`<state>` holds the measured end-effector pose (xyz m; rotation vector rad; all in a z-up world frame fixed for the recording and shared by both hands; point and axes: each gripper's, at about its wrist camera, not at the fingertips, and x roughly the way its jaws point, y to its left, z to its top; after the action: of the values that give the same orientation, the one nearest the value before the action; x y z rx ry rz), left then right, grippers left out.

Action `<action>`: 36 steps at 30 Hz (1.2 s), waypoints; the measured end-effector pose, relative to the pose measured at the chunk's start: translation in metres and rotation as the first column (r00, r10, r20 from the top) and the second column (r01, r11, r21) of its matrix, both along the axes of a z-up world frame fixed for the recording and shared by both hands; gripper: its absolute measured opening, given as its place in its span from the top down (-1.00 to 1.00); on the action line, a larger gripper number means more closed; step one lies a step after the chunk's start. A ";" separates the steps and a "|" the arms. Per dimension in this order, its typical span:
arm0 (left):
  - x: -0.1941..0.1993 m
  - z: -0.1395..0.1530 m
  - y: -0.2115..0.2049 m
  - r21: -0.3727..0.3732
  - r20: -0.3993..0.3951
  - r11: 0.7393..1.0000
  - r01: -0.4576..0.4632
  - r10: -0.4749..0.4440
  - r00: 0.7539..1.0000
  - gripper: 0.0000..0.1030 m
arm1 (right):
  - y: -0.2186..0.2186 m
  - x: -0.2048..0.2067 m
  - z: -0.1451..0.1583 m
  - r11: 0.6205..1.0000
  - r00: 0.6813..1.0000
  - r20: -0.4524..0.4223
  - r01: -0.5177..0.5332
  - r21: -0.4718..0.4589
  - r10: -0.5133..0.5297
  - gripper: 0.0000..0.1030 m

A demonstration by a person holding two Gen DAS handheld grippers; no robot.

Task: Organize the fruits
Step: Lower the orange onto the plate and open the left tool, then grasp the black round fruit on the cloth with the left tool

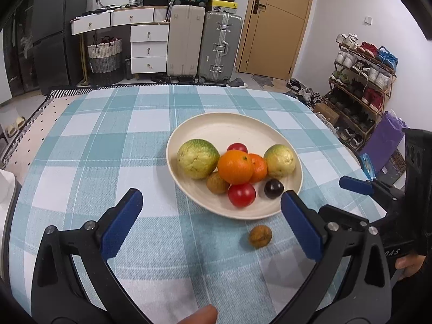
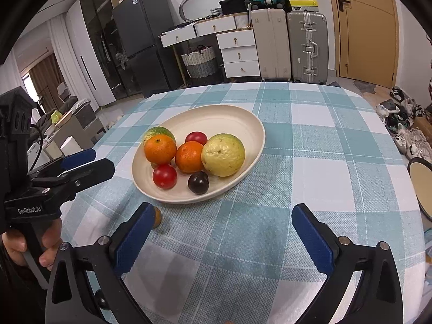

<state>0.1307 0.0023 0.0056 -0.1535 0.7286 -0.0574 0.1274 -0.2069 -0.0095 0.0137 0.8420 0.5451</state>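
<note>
Left gripper [image 1: 210, 216]: nearest the camera, jaws spread wide with nothing between them, hovering over the bench [image 1: 81, 162] short of the plate.
Right gripper [image 2: 220, 229]: jaws likewise wide and empty, over bare cloth on the near side of the plate.
Stray fruit [image 1: 260, 236]: a small brown, wrinkled fruit lying on the cloth just outside the plate's near rim, between the two grippers; from the right wrist view it is half hidden behind the left-hand finger [image 2: 135, 239].
Plate [image 1: 189, 135]: cream, oval, past the stray fruit, holding two green-yellow guavas [image 1: 198, 158], two oranges [image 1: 235, 168], two red tomatoes [image 1: 242, 195], a dark plum [image 1: 273, 188] and a brown fruit like the stray one [image 1: 217, 183].
Step in hand: judged as nearly finished; one piece is left off the plate and both grippers are free.
Next move: seemingly either gripper lowers over the stray fruit, closes gently since it is small and round and may roll, then sets it in the plate's open near part.
</note>
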 end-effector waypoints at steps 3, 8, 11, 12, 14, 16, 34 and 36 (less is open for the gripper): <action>-0.013 0.001 -0.001 0.009 0.004 1.000 0.002 -0.002 1.000 -0.98 | -0.002 -0.005 0.001 1.000 1.000 0.000 -0.004 0.000 0.004 -1.00; -0.032 0.002 -0.004 0.011 0.003 1.000 0.003 -0.003 1.000 -0.98 | -0.003 -0.018 0.002 1.000 1.000 -0.001 -0.028 -0.001 0.028 -1.00; -0.043 0.002 -0.005 0.015 0.002 1.000 0.003 -0.003 1.000 -0.98 | -0.002 -0.026 0.002 0.999 0.999 0.006 -0.037 -0.014 0.037 -1.00; -0.048 0.002 -0.005 0.015 0.003 1.000 0.001 -0.001 1.000 -0.98 | -0.003 -0.029 0.002 0.999 0.999 0.005 -0.037 -0.014 0.037 -1.00; -0.055 0.003 -0.005 0.014 0.002 1.000 0.001 -0.001 1.000 -0.98 | -0.003 -0.034 0.001 0.999 0.999 -0.001 -0.038 -0.011 0.038 -1.00; -0.064 0.002 -0.007 0.016 -0.002 1.000 0.003 -0.003 1.000 -0.98 | -0.003 -0.037 0.000 0.999 0.999 -0.004 -0.038 -0.012 0.038 -1.00; -0.105 -0.018 -0.020 0.018 -0.076 0.998 0.061 -0.060 0.995 -0.98 | -0.006 -0.057 -0.005 0.999 0.998 -0.045 -0.048 -0.025 0.047 -1.00; -0.107 -0.022 -0.025 0.025 -0.087 0.997 0.072 -0.070 0.994 -0.98 | -0.006 -0.057 -0.006 0.999 0.998 -0.051 -0.042 -0.031 0.041 -1.00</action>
<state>0.0240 -0.0224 -0.0160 -0.1038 0.8205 -0.1089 0.0703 -0.2128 -0.0160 -0.0195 0.9014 0.5723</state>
